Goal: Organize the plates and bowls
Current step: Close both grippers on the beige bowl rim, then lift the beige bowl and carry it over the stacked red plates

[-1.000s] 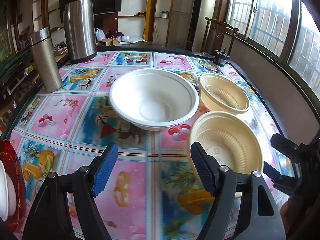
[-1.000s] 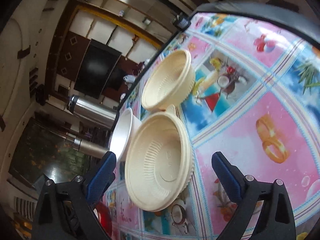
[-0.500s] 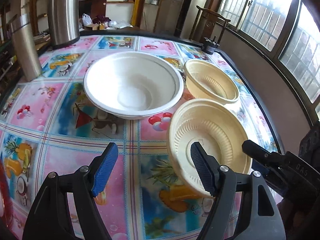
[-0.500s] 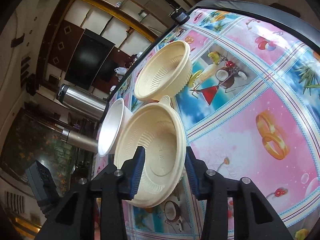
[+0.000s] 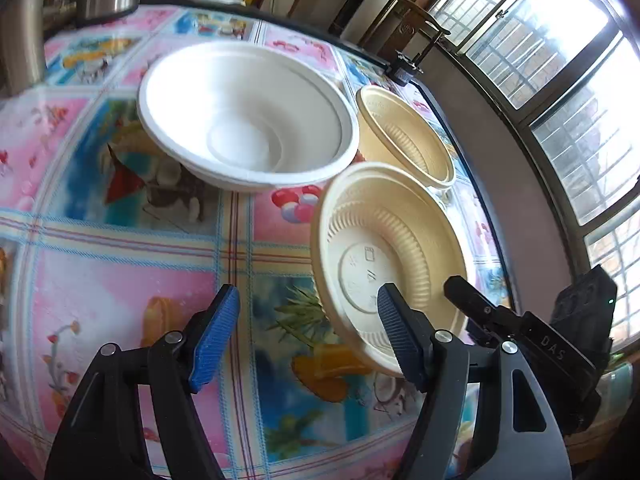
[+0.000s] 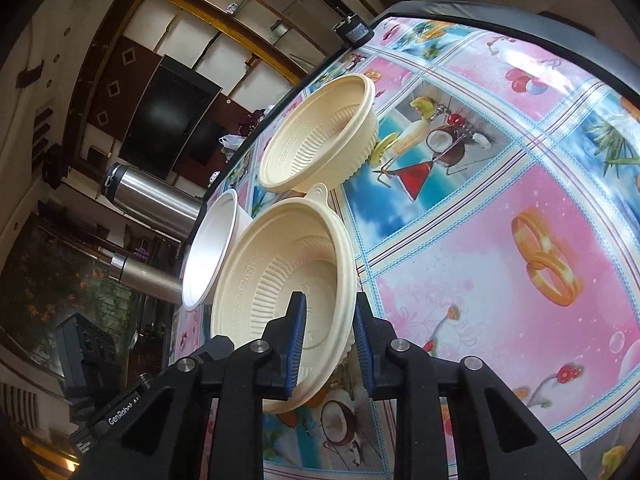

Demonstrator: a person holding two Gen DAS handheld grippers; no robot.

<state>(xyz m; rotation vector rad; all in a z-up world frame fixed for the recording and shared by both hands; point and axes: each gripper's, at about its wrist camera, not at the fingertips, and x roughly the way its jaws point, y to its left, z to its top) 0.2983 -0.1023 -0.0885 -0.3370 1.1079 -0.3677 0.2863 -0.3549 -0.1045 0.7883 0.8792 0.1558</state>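
Observation:
My right gripper [image 6: 329, 332] is shut on the near rim of a cream ribbed bowl [image 6: 276, 276], which is tilted up off the table. In the left wrist view the same cream bowl [image 5: 384, 256] leans toward me, with the right gripper's black body [image 5: 520, 328] behind it. A second cream bowl [image 5: 404, 136] [image 6: 320, 132] sits flat farther back. A stack of white bowls [image 5: 244, 112] [image 6: 208, 256] stands to their left. My left gripper [image 5: 308, 332] is open above the tablecloth, its right finger in front of the tilted bowl.
A patterned pink and blue tablecloth [image 5: 120, 288] covers the table. Two steel flasks [image 6: 152, 200] [image 6: 144, 276] stand at the far left side. The table's dark edge [image 5: 496, 184] runs along the right, near a windowed wall. A small black clamp device [image 5: 404, 68] sits at the far edge.
My right gripper went from wide open to shut on the near cream bowl's rim and tipped it up. The left gripper moved forward and rolled, staying open.

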